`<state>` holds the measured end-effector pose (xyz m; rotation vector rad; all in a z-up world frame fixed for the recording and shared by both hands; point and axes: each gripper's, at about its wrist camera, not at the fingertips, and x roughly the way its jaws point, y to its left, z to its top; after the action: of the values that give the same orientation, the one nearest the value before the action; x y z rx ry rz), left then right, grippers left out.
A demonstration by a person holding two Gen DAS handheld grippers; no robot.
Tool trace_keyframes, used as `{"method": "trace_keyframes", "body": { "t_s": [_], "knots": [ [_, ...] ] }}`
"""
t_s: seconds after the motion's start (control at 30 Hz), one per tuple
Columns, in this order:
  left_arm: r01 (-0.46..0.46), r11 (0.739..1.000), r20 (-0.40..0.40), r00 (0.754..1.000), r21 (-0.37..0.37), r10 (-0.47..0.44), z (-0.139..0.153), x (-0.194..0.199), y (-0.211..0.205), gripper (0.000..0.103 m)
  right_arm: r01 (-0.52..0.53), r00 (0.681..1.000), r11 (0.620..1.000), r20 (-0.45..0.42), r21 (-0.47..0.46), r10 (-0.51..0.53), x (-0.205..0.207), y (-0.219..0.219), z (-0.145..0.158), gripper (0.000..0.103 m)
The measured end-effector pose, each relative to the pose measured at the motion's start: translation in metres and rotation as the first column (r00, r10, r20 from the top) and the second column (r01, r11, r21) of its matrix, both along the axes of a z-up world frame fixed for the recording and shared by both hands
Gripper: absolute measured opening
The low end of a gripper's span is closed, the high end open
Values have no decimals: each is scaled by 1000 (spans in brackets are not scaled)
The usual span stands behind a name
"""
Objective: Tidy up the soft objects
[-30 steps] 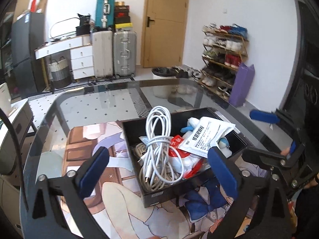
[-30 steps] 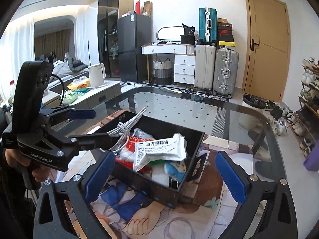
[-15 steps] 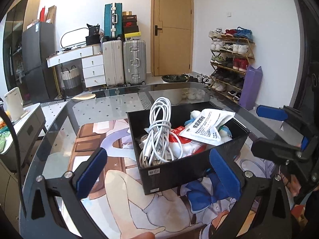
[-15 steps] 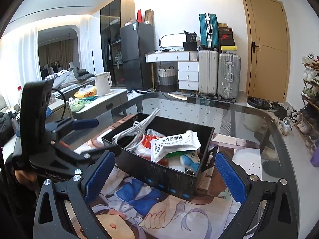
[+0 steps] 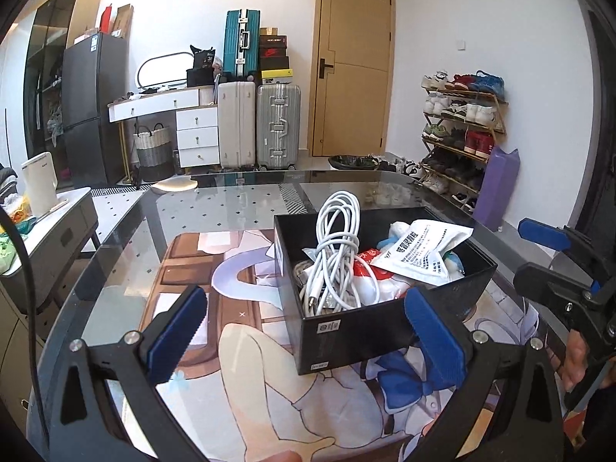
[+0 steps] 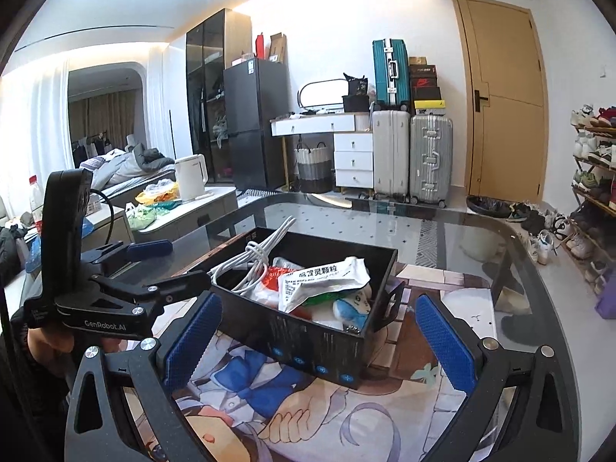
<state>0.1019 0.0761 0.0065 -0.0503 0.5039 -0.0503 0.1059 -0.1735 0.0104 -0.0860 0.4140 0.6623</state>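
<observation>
A black open box sits on the printed mat on the glass table. It holds a coiled white cable, a white sachet, a red-and-white packet and a blue plush toy. My left gripper is open and empty, held just short of the box's near corner. My right gripper is also open and empty, facing the box's long side. Each gripper shows in the other's view: the right one beside the box's right end, the left one at its left end.
The printed mat covers the near part of the glass table. A low cabinet with a white kettle stands left of the table. Suitcases, a door and a shoe rack line the far walls.
Both grippers have drawn back from the box and tilted up toward level. The box now looks smaller and farther off. Both stay open, and the box contents are unchanged.
</observation>
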Motion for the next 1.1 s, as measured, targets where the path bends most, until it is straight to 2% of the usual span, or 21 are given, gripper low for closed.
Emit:
{"method": "trace_keyframes", "body": {
  "t_s": [1.1],
  "knots": [
    [-5, 1000, -10, 1000, 4, 5, 1, -1, -2, 103, -21, 1000, 999, 19, 28, 21, -5, -6, -5, 102]
  ]
}}
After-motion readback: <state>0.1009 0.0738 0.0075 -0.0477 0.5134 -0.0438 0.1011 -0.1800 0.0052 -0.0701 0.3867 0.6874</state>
